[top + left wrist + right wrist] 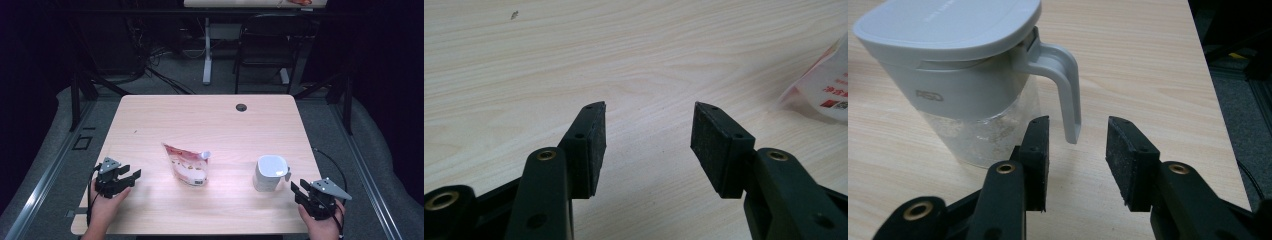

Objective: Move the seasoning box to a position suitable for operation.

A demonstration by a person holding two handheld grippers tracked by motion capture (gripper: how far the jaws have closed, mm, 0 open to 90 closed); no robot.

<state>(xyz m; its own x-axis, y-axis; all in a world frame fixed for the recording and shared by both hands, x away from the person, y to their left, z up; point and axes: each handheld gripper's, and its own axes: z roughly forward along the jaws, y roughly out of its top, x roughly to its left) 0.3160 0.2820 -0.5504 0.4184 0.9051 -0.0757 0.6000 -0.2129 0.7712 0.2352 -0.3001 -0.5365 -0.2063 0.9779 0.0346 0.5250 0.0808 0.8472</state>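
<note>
A red and white spouted pouch [187,165] lies flat near the middle of the wooden table [210,120]; its edge [824,85] shows at the right of the left gripper view. A lidded white jug [270,173] with a grey handle [1068,95] stands at the right front, its clear lower part showing grainy contents. My left gripper [131,176] rests open at the table's front left, pointing toward the pouch with bare wood between its jaws [648,125]. My right gripper [296,190] is open just behind the jug, its jaws [1078,132] level with the handle and apart from it.
A round cable hole [241,107] sits near the table's far edge. Beyond the table stand a dark chair [265,45] and a white table leg [207,55] on grey floor. The table's right edge [1218,115] runs close to the right gripper.
</note>
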